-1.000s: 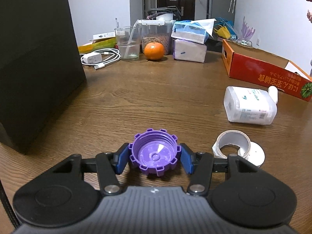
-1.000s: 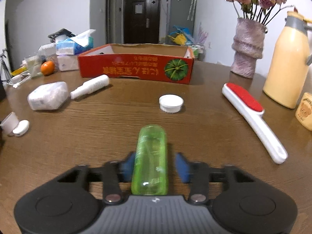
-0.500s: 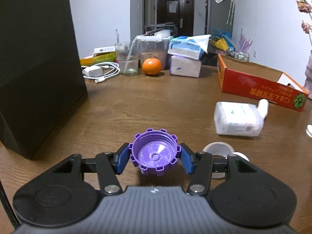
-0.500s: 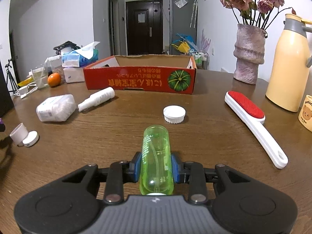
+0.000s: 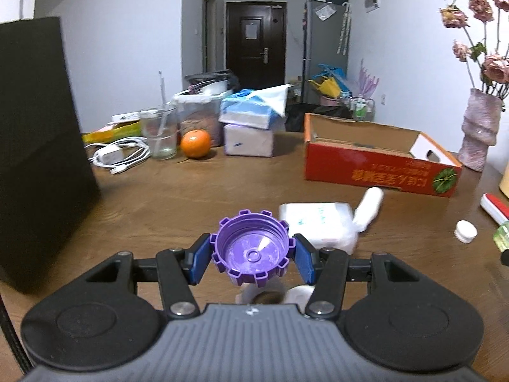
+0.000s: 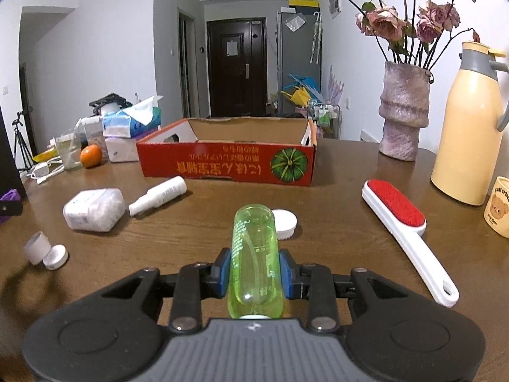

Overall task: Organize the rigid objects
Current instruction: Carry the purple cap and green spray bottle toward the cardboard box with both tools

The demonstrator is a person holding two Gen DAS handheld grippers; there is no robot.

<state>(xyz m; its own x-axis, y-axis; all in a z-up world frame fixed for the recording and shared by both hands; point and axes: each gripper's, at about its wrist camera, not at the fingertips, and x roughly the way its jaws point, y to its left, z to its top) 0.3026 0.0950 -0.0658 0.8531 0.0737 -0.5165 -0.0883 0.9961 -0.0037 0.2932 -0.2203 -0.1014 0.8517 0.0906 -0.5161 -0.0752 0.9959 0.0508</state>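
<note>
My left gripper [image 5: 253,256] is shut on a purple notched cap [image 5: 253,254] and holds it above the wooden table, open side facing the camera. My right gripper [image 6: 254,269] is shut on a clear green bottle [image 6: 256,261], which points forward, raised off the table. The open red cardboard box [image 6: 229,165] stands ahead of the right gripper and shows at the right in the left wrist view [image 5: 378,172].
On the table lie a white cotton-swab tub [image 6: 94,210], a white spray bottle [image 6: 159,194], a white cap [image 6: 284,222], a tape roll with lid [image 6: 44,251] and a red lint brush [image 6: 407,229]. A vase [image 6: 404,117], yellow jug [image 6: 467,130], orange [image 5: 195,143] and black box [image 5: 35,146] stand around.
Both grippers have risen from the table with their objects. The right gripper closed on the green bottle and lifted it. The left view now looks further right, toward the red box.
</note>
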